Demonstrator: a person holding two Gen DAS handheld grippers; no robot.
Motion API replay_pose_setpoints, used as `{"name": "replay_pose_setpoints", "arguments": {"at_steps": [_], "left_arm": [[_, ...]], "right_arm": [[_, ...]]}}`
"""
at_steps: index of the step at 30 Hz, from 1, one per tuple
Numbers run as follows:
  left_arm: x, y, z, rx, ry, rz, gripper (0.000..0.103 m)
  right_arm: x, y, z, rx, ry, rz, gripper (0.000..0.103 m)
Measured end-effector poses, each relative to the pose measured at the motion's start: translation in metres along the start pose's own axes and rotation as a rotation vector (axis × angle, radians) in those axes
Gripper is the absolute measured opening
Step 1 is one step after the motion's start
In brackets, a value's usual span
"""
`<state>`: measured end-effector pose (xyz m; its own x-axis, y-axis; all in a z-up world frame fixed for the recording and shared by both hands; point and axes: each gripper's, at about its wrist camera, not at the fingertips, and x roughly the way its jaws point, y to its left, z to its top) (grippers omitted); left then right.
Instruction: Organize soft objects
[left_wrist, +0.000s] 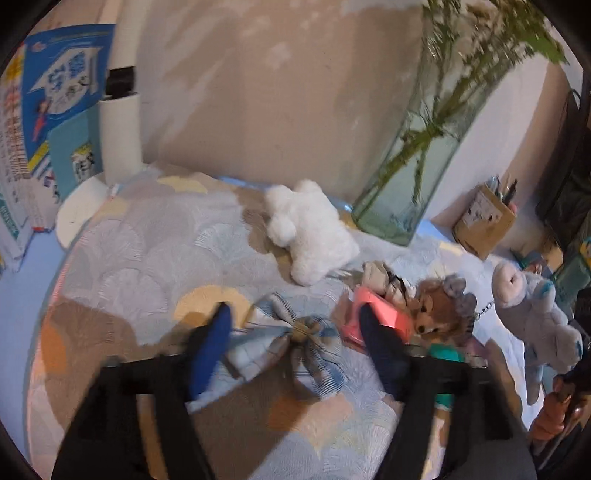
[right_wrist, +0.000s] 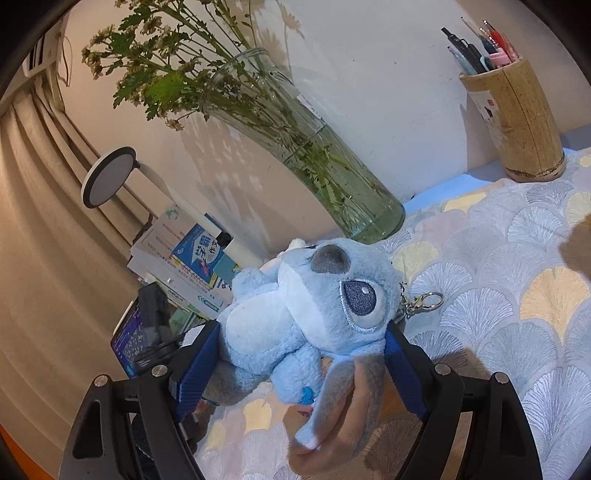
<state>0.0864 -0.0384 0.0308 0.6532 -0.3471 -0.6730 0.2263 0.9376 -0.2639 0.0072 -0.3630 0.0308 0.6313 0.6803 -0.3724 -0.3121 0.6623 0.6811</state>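
Blue plush (right_wrist: 314, 314) is squeezed in my right gripper (right_wrist: 299, 354) above the cloth (right_wrist: 498, 295), while my left gripper (left_wrist: 295, 332) hangs wide apart over the bow (left_wrist: 295, 339); bear (left_wrist: 310, 230) and doll (left_wrist: 439, 310) still wait.

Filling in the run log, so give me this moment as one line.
left claw: open over plaid bow | right claw: shut on blue plush | white plush: on cloth, untouched

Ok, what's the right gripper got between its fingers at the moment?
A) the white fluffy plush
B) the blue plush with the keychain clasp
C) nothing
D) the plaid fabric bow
B: in the right wrist view the right gripper has both blue fingers pressed against the sides of the blue plush, lifted off the patterned cloth.
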Motion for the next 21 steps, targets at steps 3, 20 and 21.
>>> {"name": "replay_pose_setpoints", "arguments": {"at_steps": [3,20,21], "left_arm": [[0.006,-0.001,-0.003,0.015,0.034,-0.006,0.073],[0.001,-0.015,-0.012,0.069,0.045,0.021,0.029],[-0.007,-0.015,-0.011,0.070,0.022,0.016,0.029]], "right_arm": [[0.002,-0.001,-0.001,0.005,0.011,-0.002,0.084],[0.006,0.001,-0.002,-0.012,0.015,-0.051,0.084],[0.006,0.003,-0.002,-0.022,0.013,-0.053,0.084]]}}
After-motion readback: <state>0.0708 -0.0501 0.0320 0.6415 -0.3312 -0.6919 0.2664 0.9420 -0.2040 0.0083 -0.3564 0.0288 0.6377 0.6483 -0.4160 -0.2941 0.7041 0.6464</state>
